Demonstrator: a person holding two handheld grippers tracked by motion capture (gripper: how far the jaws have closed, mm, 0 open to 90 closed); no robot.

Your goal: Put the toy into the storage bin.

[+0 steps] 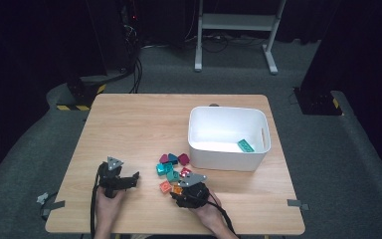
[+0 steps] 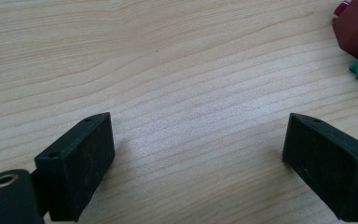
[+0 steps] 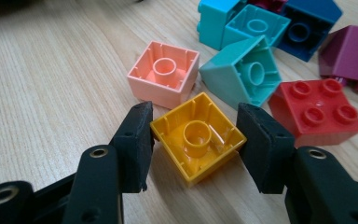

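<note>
under the right hand-held gripper [image 1: 183,191], half-hidden yellow brick [image 1: 177,189]

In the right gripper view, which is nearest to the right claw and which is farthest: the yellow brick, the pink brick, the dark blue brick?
1. Yellow brick: upside down, between the jaws of the right claw.
2. Pink brick: just beyond the yellow one, slightly left, also upside down.
3. Dark blue brick: farthest, at the upper right of the pile.

Yellow brick [image 3: 196,140], pink brick [image 3: 164,73], red brick [image 3: 317,112], white bin [image 1: 227,140].
</note>
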